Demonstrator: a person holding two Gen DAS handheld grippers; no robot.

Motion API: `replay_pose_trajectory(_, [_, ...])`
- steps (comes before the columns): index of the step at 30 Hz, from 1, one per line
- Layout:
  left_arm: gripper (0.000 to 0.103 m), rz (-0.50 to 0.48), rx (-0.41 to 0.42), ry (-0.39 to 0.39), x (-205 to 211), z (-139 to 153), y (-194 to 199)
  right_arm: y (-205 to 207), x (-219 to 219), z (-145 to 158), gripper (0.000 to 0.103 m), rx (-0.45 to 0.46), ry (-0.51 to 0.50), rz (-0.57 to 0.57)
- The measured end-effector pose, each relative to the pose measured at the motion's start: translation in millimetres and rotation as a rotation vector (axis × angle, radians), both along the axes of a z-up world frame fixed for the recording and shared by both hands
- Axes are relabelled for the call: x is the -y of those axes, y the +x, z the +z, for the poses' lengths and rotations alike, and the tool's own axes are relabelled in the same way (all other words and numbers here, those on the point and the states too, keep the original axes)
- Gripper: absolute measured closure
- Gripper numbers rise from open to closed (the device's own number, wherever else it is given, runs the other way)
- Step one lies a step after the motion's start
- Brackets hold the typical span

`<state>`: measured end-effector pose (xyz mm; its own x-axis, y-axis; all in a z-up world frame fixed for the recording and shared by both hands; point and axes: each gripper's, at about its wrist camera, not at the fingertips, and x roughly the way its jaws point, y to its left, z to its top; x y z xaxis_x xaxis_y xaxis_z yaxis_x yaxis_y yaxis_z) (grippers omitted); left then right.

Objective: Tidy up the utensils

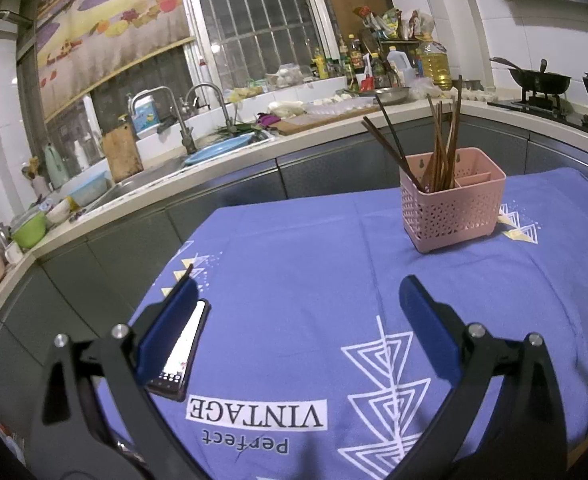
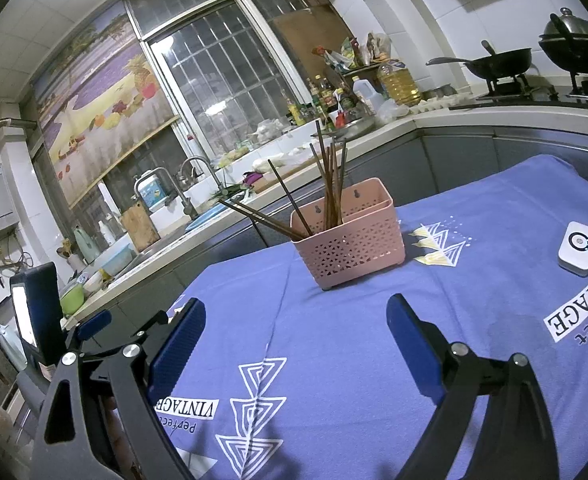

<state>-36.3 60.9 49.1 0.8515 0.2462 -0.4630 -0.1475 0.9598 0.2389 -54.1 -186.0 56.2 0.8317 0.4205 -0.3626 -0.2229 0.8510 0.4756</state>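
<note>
Since every chopstick [image 1: 439,148] in view already stands in the left compartment of the pink basket [image 1: 453,204], the sorting looks essentially finished; the small side compartments appear empty, and no loose utensil shows on the tabletop [image 1: 294,248]. Left gripper [image 1: 297,300] and right gripper [image 2: 295,320] both spread wide, holding nothing, well short of the basket. Blue printed cloth covers the tabletop; a cluttered kitchen counter [image 1: 214,168] with sink and stove lies behind.

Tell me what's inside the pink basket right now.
The pink basket holds brown chopsticks, all in its big left compartment. The small right compartments look empty, but the walls hide their bottoms and the chopstick tips.
</note>
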Motion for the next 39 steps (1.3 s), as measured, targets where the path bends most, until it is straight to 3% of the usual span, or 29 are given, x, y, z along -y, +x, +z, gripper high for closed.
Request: replay_pose_trajectory(39, [0.006,0.002,-0.035,-0.009,-2.5,6.2,1.3,2.0,0.4,1.4,0.012,-0.003,0.001,-0.001])
